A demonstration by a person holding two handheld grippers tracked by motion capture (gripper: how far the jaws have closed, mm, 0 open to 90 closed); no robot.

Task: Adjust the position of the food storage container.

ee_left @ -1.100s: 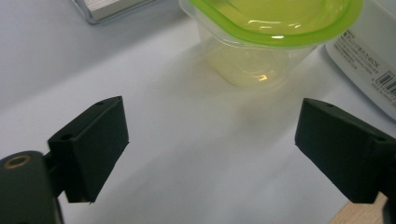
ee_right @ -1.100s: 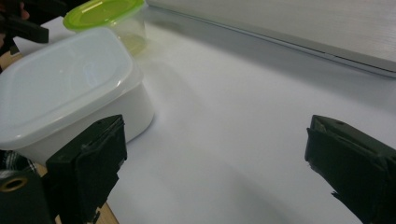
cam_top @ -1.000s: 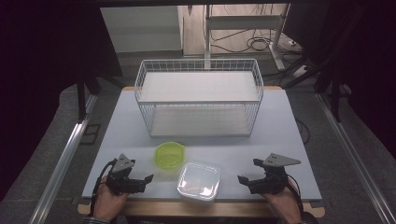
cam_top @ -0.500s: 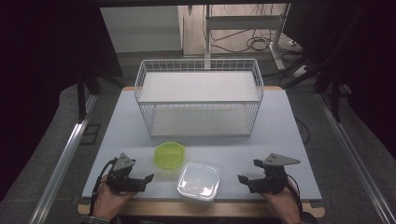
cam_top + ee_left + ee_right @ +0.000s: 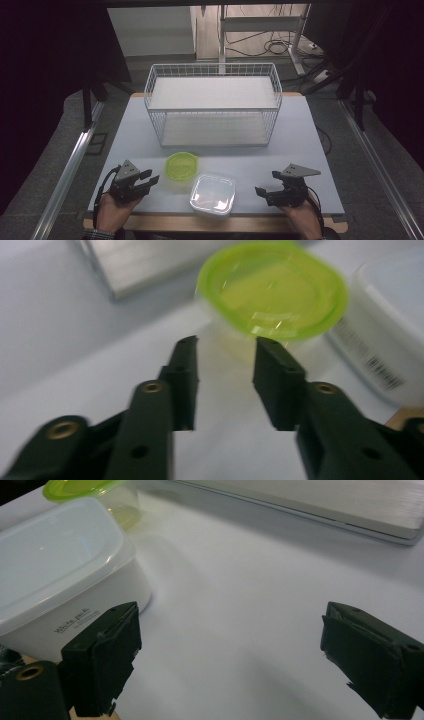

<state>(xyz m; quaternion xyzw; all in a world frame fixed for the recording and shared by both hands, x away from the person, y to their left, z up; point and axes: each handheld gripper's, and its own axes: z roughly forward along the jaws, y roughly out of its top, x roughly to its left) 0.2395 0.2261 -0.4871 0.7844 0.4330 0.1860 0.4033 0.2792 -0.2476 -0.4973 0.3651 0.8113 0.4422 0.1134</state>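
From above, your left gripper (image 5: pixel 150 181) points at the green-lidded cup (image 5: pixel 181 165), which stands at 11 o'clock of the white box (image 5: pixel 213 193) near the table's (image 5: pixel 300 135) front edge. Your left gripper view adds its clear, yellowish wall below the lid, jaws part-open and empty. Your right gripper (image 5: pixel 262 192) gapes wide, holding nothing.

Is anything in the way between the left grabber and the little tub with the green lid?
Nothing visible is. The left gripper is open and points at the green-lidded tub, with bare table between them. The white box sits off to one side, beside the tub.
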